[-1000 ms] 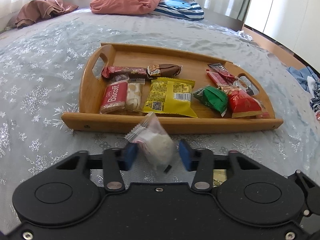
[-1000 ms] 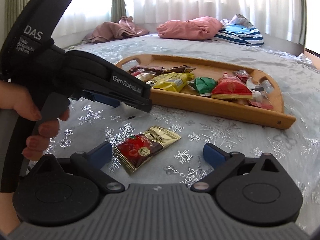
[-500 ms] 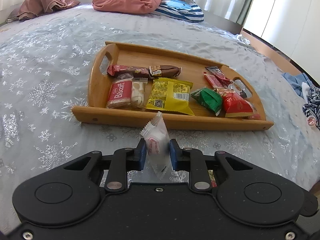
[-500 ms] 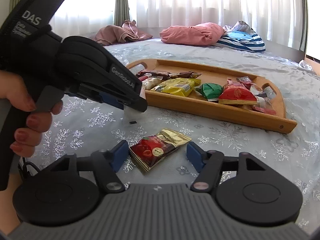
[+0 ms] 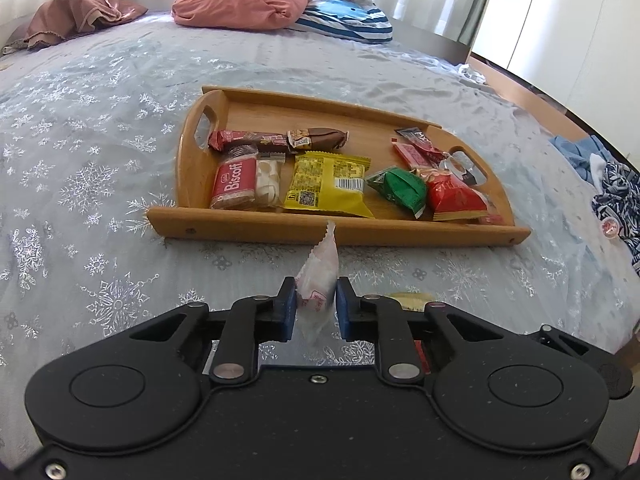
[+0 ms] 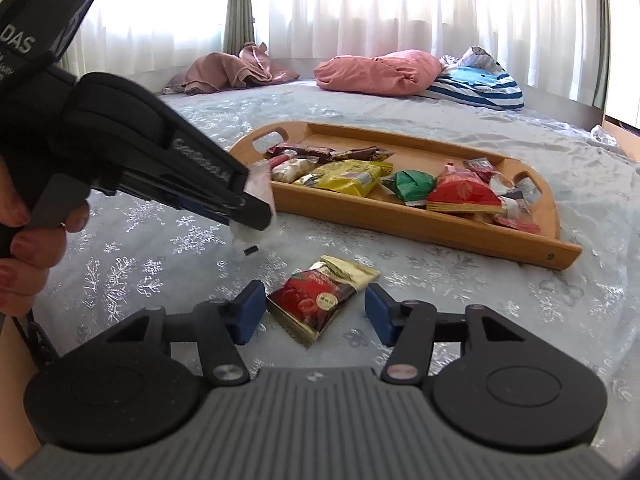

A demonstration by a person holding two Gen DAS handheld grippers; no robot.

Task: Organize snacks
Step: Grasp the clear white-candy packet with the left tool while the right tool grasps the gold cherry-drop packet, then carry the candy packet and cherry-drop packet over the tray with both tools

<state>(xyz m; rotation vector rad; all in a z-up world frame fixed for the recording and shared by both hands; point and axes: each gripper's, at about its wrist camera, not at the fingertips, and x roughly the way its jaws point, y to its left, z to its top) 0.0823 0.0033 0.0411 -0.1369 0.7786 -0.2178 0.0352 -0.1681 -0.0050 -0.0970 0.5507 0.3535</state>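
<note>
While pinched in left hand-held gripper point(image 5: 316, 310), clear snack pouch point(image 5: 318, 280) w/ white filling stands upright.

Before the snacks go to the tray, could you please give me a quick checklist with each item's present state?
1. Left tool shut on the white packet: ok.
2. Packet lifted off the bedspread: ok in the right wrist view.
3. Right tool around the red and gold packet: ok; jaws have just been closing, pads not yet touching.
4. Red and gold packet gripped: not ok; it lies on the bedspread.
5. Bare space in the wooden tray: ok, along the far side.
</note>
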